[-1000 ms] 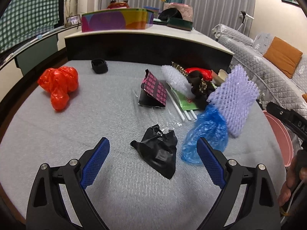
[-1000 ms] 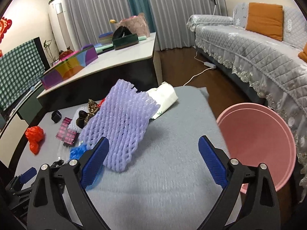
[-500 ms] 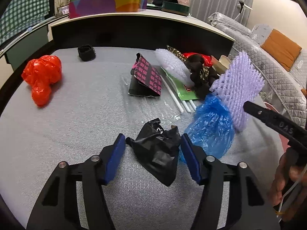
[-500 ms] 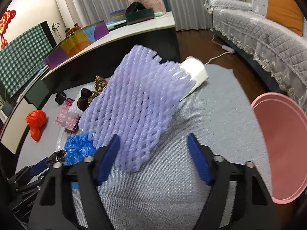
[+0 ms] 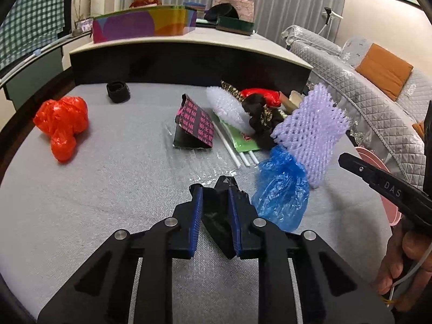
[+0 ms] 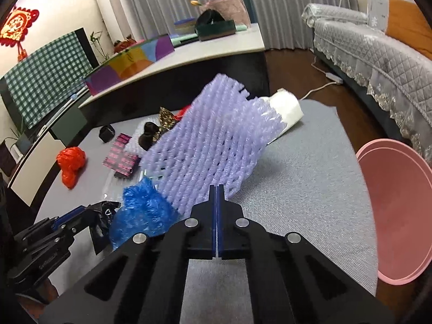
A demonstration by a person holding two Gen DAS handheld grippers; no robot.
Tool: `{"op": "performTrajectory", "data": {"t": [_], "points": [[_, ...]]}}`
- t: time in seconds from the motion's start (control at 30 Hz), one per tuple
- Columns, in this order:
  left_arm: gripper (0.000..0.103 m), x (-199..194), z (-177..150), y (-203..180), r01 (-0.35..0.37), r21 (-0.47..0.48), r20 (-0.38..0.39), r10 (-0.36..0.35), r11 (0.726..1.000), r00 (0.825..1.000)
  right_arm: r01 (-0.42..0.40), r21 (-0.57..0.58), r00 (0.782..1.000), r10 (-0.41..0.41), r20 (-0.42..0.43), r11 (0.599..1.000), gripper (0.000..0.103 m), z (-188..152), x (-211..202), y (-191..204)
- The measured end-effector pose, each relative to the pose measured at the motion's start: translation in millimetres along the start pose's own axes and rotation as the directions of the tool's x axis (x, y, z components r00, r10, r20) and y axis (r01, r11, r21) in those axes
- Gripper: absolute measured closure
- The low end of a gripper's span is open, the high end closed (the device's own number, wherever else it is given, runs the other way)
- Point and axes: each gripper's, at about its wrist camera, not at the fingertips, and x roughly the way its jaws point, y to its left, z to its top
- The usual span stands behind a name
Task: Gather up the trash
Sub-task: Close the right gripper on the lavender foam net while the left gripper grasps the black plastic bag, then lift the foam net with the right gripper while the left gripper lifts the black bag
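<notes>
My left gripper [image 5: 215,197] is shut on a crumpled black plastic bag [image 5: 220,216] on the grey table [image 5: 113,183]. My right gripper [image 6: 216,189] is shut on the near edge of a purple foam net [image 6: 213,148], which also shows in the left wrist view [image 5: 310,132]. A blue plastic bag [image 5: 282,191] lies just right of the black bag and shows in the right wrist view [image 6: 140,213]. A pink bin [image 6: 397,210] stands off the table's right edge.
A red plastic bag [image 5: 62,124] lies at the left. A black-and-pink box [image 5: 194,124], white straws [image 5: 232,148], a green wrapper, bubble wrap [image 5: 229,108] and dark wrappers [image 5: 259,110] pile behind. A black strap [image 5: 118,91] lies far back. A sofa [image 6: 378,43] stands right.
Both grippers have closed: the left onto the black bag, the right onto the edge of the purple foam net. Both moved forward to their items.
</notes>
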Motion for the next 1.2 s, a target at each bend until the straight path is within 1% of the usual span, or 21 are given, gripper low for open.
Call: {"op": "performTrajectory", "data": {"t": [0.37,0.7,1.2], "points": [[0.084,-21.9,7.5,-2.7,0.003,0.007,0.066,-0.004,1.000,0.998,0.035,-0.030,0.996,-0.032,0.087,0.999,0.103,-1.3,-35.7,-5.5],[0.084,-38.5,11.4,-7.2,0.028,0.016,0.110,-0.029,0.999,0.994,0.060,-0.055,0.988,-0.051,0.149,0.997,0.103,0.4,-64.6,-7.0],[0.084,-59.2,10.7,-6.4,0.036,0.020,0.152,-0.039,0.999,0.988,0.077,-0.076,0.978,-0.060,0.202,0.994,0.103,-0.2,-94.0,-4.9]]}}
